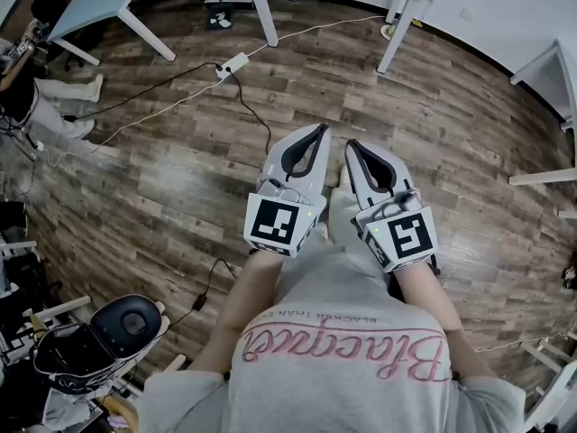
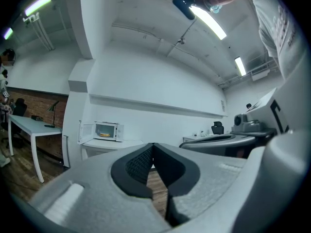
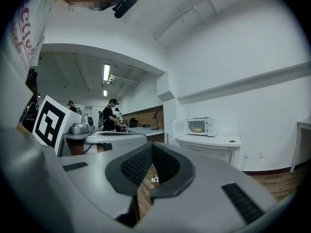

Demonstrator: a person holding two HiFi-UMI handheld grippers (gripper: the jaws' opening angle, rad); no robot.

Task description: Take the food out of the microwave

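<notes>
A white microwave [image 2: 109,130] stands far off on a white table [image 2: 104,143] against the wall, its door swung open to the left. Something yellow, the food [image 2: 104,134], lies inside. The right gripper view shows the same microwave [image 3: 200,125] with the food [image 3: 197,129] and the open door [image 3: 178,128]. I hold both grippers level, side by side, in front of my body over the wooden floor. My left gripper [image 1: 322,130] and right gripper [image 1: 352,144] are both shut and hold nothing. Each gripper view shows its jaw tips pressed together.
A power strip [image 1: 233,64] with cables lies on the wooden floor ahead. White table legs [image 1: 263,12] stand beyond it. A black-and-white device [image 1: 122,325] sits at my lower left. A person [image 3: 112,114] works at a long bench in the background.
</notes>
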